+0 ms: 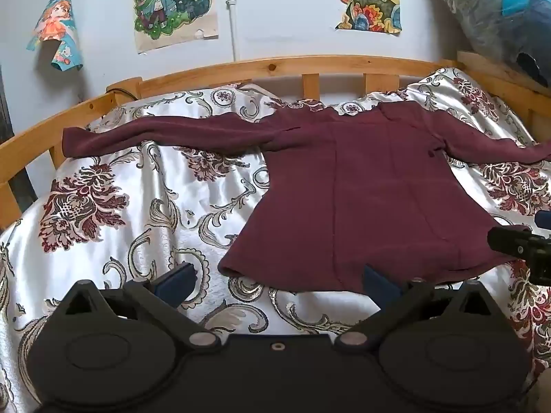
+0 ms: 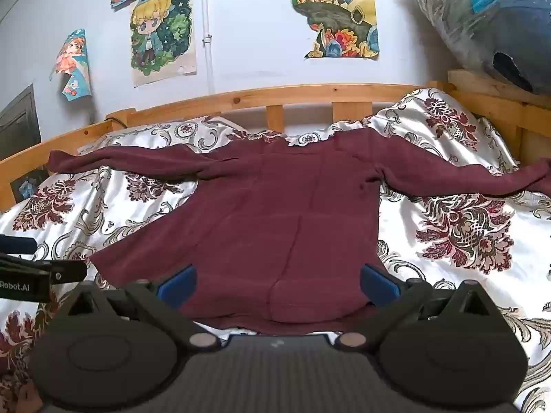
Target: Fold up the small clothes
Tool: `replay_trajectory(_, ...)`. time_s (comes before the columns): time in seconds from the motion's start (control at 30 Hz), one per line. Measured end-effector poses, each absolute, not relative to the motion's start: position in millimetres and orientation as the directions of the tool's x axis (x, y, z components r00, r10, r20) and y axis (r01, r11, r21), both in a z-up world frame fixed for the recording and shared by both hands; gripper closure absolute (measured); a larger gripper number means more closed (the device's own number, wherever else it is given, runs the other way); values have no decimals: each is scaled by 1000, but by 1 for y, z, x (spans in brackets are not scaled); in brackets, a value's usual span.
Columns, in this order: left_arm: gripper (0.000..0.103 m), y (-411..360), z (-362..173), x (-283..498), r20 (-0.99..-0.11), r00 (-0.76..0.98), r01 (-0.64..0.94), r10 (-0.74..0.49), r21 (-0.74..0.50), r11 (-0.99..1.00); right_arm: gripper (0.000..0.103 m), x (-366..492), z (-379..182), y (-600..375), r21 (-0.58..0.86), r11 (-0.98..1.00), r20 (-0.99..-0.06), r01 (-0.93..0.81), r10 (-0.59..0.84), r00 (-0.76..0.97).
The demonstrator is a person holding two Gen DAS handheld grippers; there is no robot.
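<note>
Right wrist: left gripper (image 2: 31, 275) reads, perhaps, "Robot.AI".

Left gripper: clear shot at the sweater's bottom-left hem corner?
Probably yes. The left gripper hovers with jaws wide open just short of the maroon sweater, whose hem corner lies flat on the bedspread with nothing between.

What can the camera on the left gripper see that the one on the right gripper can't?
Only the left wrist view shows the left gripper head-on, open over the bedspread by the hem's corner. Only the right wrist view shows the right gripper head-on, open, with the hem between its fingers, and a dark panel on the wall. Both show the maroon top spread flat, sleeves out, the wooden bed rail and the posters.
</note>
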State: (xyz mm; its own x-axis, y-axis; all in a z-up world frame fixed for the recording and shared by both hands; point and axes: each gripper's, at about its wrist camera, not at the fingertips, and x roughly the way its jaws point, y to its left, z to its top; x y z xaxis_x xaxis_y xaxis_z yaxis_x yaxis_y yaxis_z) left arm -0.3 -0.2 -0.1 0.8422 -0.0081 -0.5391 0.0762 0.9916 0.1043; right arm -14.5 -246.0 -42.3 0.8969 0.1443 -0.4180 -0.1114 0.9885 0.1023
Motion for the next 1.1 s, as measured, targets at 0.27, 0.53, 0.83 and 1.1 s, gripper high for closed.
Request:
replay_trajectory(0.27, 1, 6, 2, 0, -544, 839, 95, -23, 104, 990, 0, -15, -42, -245, 106, 988, -408, -115, 149, 901)
replay_trajectory(0.53, 1, 1, 0, -1, -545, 839, 81, -13, 101, 992, 0, -15, -41, -245, 112, 987, -410, -112, 149, 900)
replay_trajectory(0.83, 1, 1, 1, -1, -538, 843, 85, -12, 113, 990, 0, -14, -42, -246, 110, 987, -413, -113, 149, 899)
replay_trajectory(1.1, 1, 0, 2, -2, -536, 844, 86, -11, 114, 990, 0, -14, -42, -246, 111, 987, -413, -113, 149, 898)
